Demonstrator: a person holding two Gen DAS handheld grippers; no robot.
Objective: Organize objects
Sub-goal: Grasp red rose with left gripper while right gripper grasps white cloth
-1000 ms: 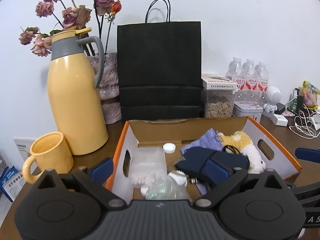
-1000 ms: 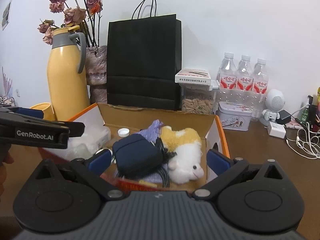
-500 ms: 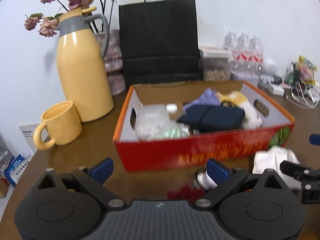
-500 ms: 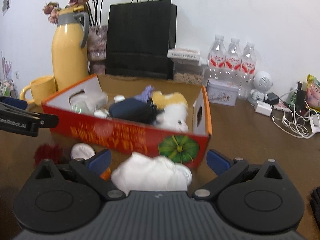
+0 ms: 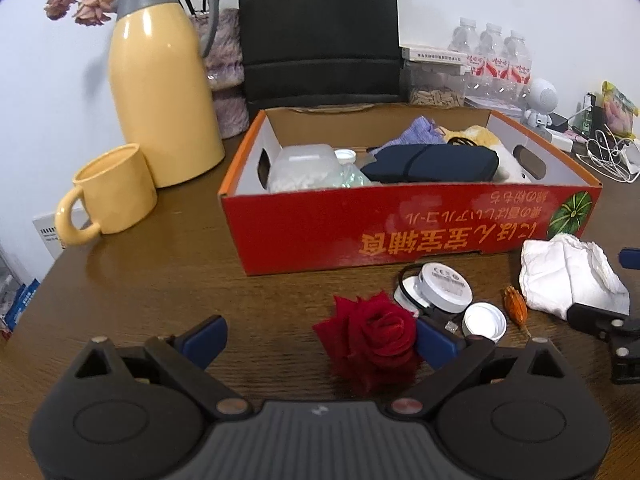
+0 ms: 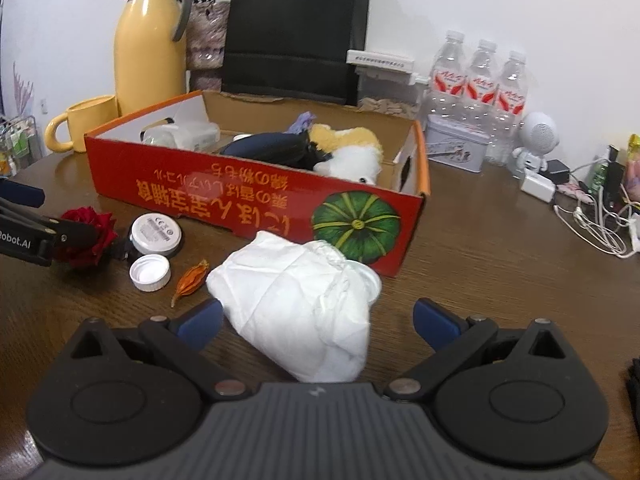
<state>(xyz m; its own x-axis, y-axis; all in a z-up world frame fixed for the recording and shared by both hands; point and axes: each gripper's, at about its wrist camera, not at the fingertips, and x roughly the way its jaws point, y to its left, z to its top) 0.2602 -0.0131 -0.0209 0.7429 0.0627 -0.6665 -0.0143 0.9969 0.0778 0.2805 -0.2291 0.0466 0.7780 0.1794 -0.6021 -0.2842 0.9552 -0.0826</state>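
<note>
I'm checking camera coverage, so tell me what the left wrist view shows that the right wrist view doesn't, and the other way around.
Only the left wrist view shows the white socket plate behind the yellow mug and the blue packets at the table's left edge.

Only the right wrist view shows the grey printed tin in full and the box's right end with its handle cutout.

Both show the red box, red rose, white cloth, white cap, yellow jug and both open grippers: left, right.
</note>
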